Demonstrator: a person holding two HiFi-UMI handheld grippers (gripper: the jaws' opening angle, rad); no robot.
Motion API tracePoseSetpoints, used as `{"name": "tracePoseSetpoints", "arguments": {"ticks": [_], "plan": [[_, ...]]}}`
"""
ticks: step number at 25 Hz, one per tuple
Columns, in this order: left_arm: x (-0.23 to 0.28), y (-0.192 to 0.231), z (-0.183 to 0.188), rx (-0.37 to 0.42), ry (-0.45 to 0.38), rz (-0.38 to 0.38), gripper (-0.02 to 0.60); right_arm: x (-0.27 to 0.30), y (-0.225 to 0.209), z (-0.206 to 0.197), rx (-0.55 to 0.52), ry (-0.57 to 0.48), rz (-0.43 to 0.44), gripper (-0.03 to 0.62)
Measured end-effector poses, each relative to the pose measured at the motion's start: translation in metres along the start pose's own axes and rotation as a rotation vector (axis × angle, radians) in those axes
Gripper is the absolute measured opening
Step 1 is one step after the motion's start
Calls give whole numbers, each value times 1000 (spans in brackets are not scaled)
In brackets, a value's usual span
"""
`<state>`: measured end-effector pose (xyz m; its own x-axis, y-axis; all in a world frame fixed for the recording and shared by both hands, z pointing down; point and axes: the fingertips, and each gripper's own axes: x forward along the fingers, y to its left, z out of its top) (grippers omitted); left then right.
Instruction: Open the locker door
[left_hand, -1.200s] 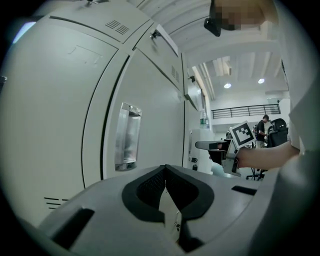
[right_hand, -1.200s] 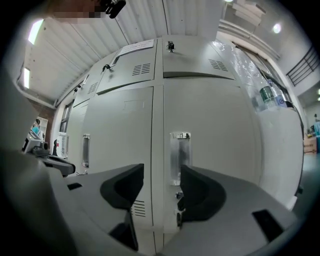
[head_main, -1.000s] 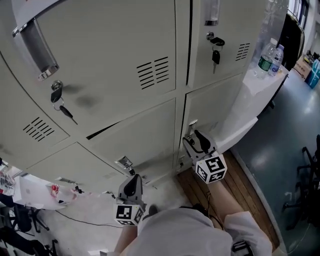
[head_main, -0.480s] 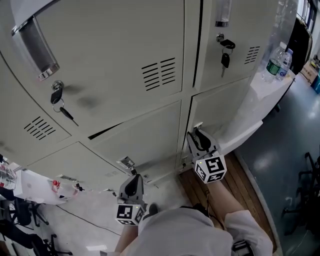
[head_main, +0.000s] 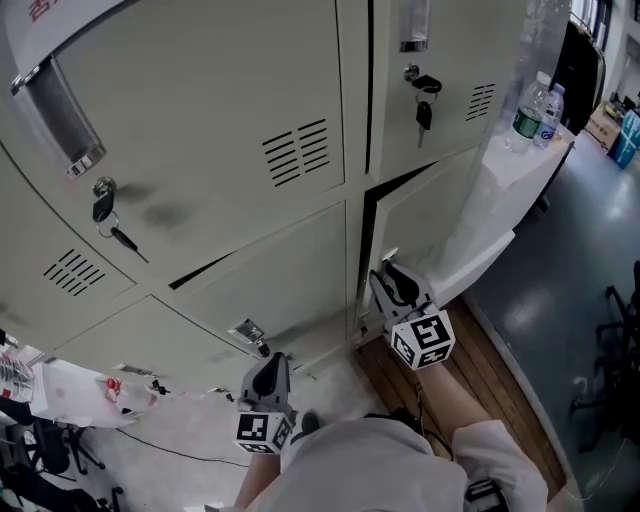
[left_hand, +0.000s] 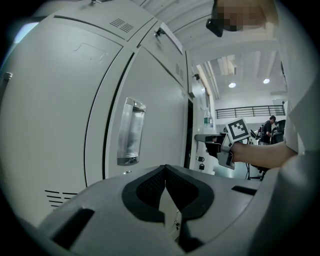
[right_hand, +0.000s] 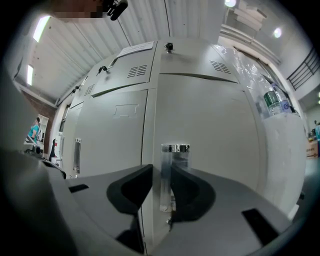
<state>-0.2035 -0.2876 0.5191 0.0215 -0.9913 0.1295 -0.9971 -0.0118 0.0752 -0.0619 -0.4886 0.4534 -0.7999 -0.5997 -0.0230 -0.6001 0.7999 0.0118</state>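
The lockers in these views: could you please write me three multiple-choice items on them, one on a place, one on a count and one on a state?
1. Where is the right gripper?
A. at a key in an upper door
B. at the handle of the lower right locker door
C. on the floor

2. How many bottles stand beside the lockers?
A. one
B. two
C. five

3. The lower right locker door is:
A. slightly ajar
B. flush shut
C. swung fully open

Answers:
1 B: its jaws, which have just been closing, clamp the chrome handle.
2 B: a green-labelled and a blue-labelled one stand together.
3 A: a dark gap shows along its left and top edges.
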Motion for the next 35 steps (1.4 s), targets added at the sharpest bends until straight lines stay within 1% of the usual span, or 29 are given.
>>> {"name": "tracePoseSetpoints", "arguments": {"ticks": [6,18,24,29,35], "plan": [[1,-9,1,5,-2,-54,3,-24,-2,0,-3,13,-32,112],[16,-48,1,12,-1,-219,3,-84,-17,0,-11,27,-147,112],[22,-75,-1,14,4,-307,2,-122,-32,-1,-11,44,-229,112],[26,-93,-3,14,10,-359,3,-152,-51,-1,-4,48,-312,112],[30,-112,-6,17,18,-413,3,-184,-78,-1,-24,59,-401,112]]}}
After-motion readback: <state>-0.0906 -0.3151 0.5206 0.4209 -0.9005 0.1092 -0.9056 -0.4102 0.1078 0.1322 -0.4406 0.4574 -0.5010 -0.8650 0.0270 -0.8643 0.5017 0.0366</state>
